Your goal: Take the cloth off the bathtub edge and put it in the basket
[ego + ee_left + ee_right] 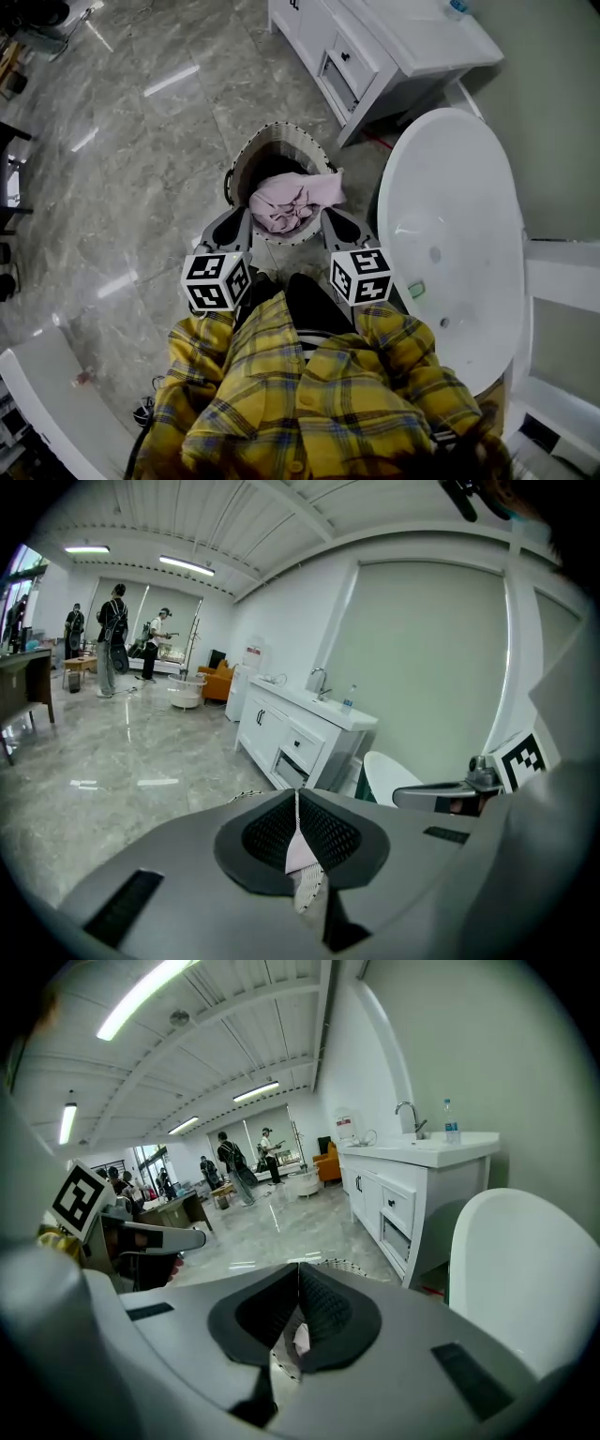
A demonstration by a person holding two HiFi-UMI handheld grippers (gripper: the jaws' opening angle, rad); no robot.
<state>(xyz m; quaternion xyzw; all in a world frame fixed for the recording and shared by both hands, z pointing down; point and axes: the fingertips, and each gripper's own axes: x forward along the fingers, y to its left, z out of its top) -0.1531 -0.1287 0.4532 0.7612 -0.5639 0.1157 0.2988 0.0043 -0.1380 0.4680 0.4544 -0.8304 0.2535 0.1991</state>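
— So where's the cloth (292,199)?
— Heaped in the basket (246,155), beside the bathtub (469,234).
— Holding anything?
— No: left fingers (253,832) and right fingers (328,1312) both closed tight, empty, near its rim.

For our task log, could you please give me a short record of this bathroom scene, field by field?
cloth: crumpled pink cloth, lying inside the basket, one corner at its right rim
basket: round woven basket on the grey marble floor, left of the bathtub
bathtub: white oval bathtub, no cloth seen on its edge
left tool: jaws together, holding nothing
right tool: jaws together, holding nothing
task state: cloth already in the basket
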